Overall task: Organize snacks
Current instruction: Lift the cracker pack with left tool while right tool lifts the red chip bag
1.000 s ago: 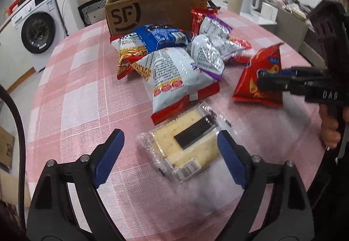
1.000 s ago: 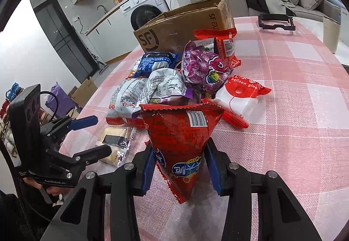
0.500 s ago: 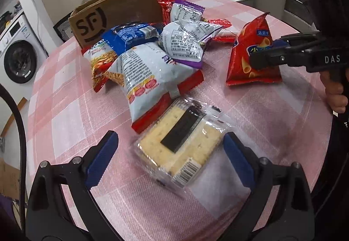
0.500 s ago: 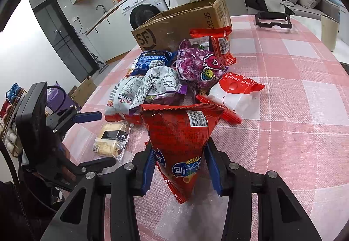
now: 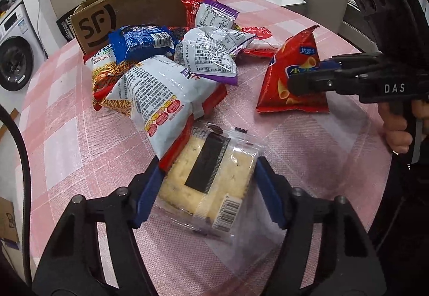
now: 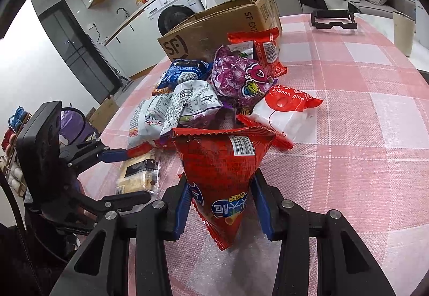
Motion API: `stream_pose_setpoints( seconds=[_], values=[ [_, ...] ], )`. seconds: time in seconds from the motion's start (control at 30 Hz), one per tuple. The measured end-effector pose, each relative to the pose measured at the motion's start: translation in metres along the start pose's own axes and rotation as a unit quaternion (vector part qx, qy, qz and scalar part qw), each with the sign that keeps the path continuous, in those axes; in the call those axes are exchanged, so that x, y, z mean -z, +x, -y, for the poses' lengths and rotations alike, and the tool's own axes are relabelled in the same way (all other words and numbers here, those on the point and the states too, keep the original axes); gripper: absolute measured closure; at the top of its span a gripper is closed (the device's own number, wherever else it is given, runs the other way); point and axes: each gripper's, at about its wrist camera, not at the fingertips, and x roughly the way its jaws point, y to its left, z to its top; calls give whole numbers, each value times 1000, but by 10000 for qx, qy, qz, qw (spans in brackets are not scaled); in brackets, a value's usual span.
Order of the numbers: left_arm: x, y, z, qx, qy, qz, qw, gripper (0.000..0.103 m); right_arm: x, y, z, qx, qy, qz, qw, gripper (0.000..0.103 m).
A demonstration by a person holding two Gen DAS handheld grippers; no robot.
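left tongs [image 5: 207,192]: closed in on cracker pack [image 5: 211,175], blue pads touching both its sides; pack lying flat on bench [image 5: 61,145].
right tongs [image 6: 224,206]: clamped on red chip bag [image 6: 224,170], pads pressed into its narrow lower end, bag upright, wide sealed edge and barcode up top.
red chip bag, left view [image 5: 295,76]: right of left tongs, well ahead of them; right tongs [image 5: 303,78] reaching in from the right edge.
cracker pack, right view [image 6: 139,172]: left of right tongs, between the fingers of left tongs [image 6: 134,178].
white bag [image 5: 161,97]: just ahead of left tongs, red lower edge overlapping far left corner of cracker pack.
pile: ahead of both tongs; noodle bag [image 5: 107,81], blue bag [image 5: 142,41], silver-purple bags [image 5: 211,52] heaped against each other.
purple candy bag [image 6: 238,78]: on top of pile, straight ahead of right tongs.
balloon glue pack [image 6: 287,111]: flat on bench, ahead-right of right tongs, just behind red chip bag.
box [image 5: 139,11]: open cardboard, behind pile, far from both tongs.
bench cover: pink-white check cloth.
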Motion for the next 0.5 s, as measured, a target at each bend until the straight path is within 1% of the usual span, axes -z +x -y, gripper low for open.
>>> stream_pose_setpoints(
  seconds=[0.1, 0.37, 0.5],
  values=[
    [4, -5, 2, 11, -32, 31, 10000, 43, 0, 0, -1, -12, -18, 2, 10000, 59],
    [15, -20, -1, 340, -427, 162, 9984, 44, 0, -2, -5, -42, -86, 73, 9999, 59],
    [15, -27, 0, 476, -534, 262, 9971, 44, 1, -6, -7, -41, -122, 135, 9998, 59]
  ],
)
